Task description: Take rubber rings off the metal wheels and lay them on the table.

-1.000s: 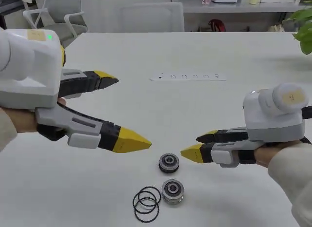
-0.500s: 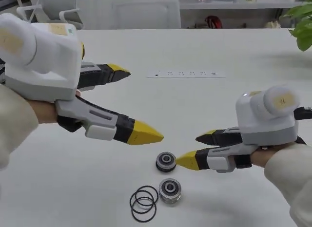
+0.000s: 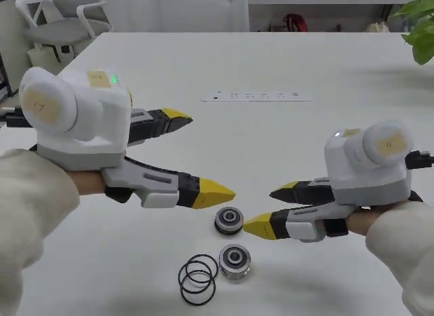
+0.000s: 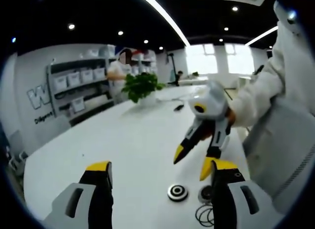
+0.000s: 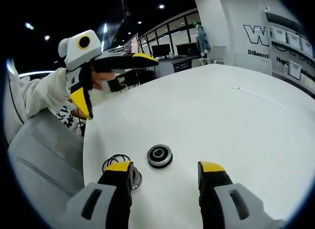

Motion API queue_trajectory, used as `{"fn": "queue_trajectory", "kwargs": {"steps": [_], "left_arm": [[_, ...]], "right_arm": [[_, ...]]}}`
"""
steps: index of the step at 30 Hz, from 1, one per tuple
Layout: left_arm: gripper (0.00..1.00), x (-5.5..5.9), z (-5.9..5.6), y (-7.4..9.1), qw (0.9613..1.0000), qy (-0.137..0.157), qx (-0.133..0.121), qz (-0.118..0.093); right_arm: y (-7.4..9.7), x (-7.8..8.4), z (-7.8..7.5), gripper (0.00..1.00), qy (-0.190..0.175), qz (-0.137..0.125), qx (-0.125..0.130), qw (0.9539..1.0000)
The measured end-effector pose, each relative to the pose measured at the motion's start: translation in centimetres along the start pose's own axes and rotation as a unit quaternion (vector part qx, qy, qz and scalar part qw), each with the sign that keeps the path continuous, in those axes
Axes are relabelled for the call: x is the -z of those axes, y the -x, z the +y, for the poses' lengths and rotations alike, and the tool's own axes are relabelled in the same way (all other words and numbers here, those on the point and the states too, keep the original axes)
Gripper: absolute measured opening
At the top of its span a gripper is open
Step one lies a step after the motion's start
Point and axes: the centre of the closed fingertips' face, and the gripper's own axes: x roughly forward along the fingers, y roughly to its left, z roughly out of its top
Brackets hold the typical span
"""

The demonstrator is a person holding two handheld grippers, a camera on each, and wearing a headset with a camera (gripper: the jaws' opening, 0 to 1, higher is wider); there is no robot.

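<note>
Two small metal wheels lie near the table's front edge. The farther wheel (image 3: 229, 220) (image 4: 177, 192) (image 5: 159, 156) carries a dark rubber ring. The nearer wheel (image 3: 234, 260) (image 5: 134, 179) looks bare metal. Three loose black rubber rings (image 3: 198, 279) (image 5: 115, 161) (image 4: 204, 216) lie overlapping just left of it. My left gripper (image 3: 203, 154) (image 4: 160, 167) hovers open wide, up and left of the wheels, holding nothing. My right gripper (image 3: 263, 209) (image 5: 164, 166) is open too, its lower tip just right of the farther wheel, above the table.
The white table (image 3: 285, 146) stretches far back, with a flush socket strip (image 3: 256, 96) in its middle. Office chairs (image 3: 61, 24) stand beyond the far left corner, and a green plant (image 3: 420, 31) (image 4: 141, 85) at the right edge.
My left gripper has come rightward, its lower tip closer to the farther wheel. The right gripper has barely shifted. Both stay open; wheels and rings lie as before.
</note>
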Motion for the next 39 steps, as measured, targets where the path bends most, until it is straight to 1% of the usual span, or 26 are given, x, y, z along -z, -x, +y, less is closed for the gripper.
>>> {"fn": "queue_trajectory", "kwargs": {"steps": [3, 5, 8, 10, 13, 14, 16, 19, 24, 27, 28, 30, 33, 36, 39], "left_arm": [[0.8, 1.0, -0.4, -0.6, 0.9999, -0.006, 0.002, 0.008], [0.79, 1.3, -0.7, -0.9, 0.9999, -0.009, 0.007, 0.01], [0.75, 1.8, -1.0, -1.4, 0.9998, -0.005, 0.014, 0.011], [0.71, 2.4, -1.1, -1.7, 0.9998, -0.002, 0.016, 0.013], [0.67, 3.2, -0.9, -1.8, 0.9997, 0.004, 0.013, 0.021], [0.67, 3.4, -0.7, -1.8, 0.9997, 0.013, 0.007, 0.02], [0.65, 3.7, -0.5, -1.8, 0.9996, 0.021, 0.006, 0.016], [0.58, 4.3, -0.5, -2.0, 0.9994, 0.03, 0.005, 0.019], [0.51, 5.3, -1.5, -2.6, 0.999, 0.027, 0.014, 0.034], [0.44, 6.0, -2.0, -3.0, 0.9986, 0.017, 0.018, 0.048], [0.42, 6.1, -2.1, -3.1, 0.9984, 0.017, 0.02, 0.05], [0.4, 6.4, -2.3, -3.3, 0.9981, 0.021, 0.022, 0.054], [0.38, 7.3, -2.6, -3.7, 0.9969, 0.034, 0.025, 0.066], [0.35, 7.9, -2.8, -3.9, 0.9961, 0.044, 0.026, 0.072], [0.32, 8.3, -2.7, -4.2, 0.9955, 0.05, 0.026, 0.077]], "right_arm": [[-0.1, 0.2, 0.1, 0.5, 0.0, 0.003, -0.002, 1.0], [-0.2, 0.3, 0.2, 0.49, -0.001, 0.003, -0.004, 1.0], [-0.3, 0.4, 0.1, 0.48, -0.004, 0.002, -0.005, 1.0], [-0.3, 0.5, 0.1, 0.48, -0.008, 0.001, -0.006, 0.9999], [-0.3, 0.6, 0.1, 0.48, -0.01, 0.001, -0.006, 0.9999], [-0.3, 0.6, 0.1, 0.48, -0.011, 0.001, -0.007, 0.9999], [-0.4, 0.6, 0.1, 0.47, -0.013, 0.001, -0.009, 0.9999], [-0.6, 0.9, 0.2, 0.47, -0.013, 0.005, -0.01, 0.9999], [-0.8, 1.1, 0.5, 0.46, -0.011, 0.009, -0.014, 0.9998], [-0.8, 1.1, 0.5, 0.46, -0.009, 0.009, -0.015, 0.9998], [-0.8, 1.1, 0.5, 0.46, -0.008, 0.009, -0.014, 0.9998], [-0.8, 1.2, 0.5, 0.46, -0.01, 0.009, -0.014, 0.9998], [-0.8, 1.2, 0.4, 0.46, -0.01, 0.01, -0.014, 0.9998], [-0.9, 1.2, 0.4, 0.46, -0.01, 0.01, -0.014, 0.9998], [-0.8, 1.1, 0.4, 0.46, -0.009, 0.009, -0.014, 0.9998]]}}
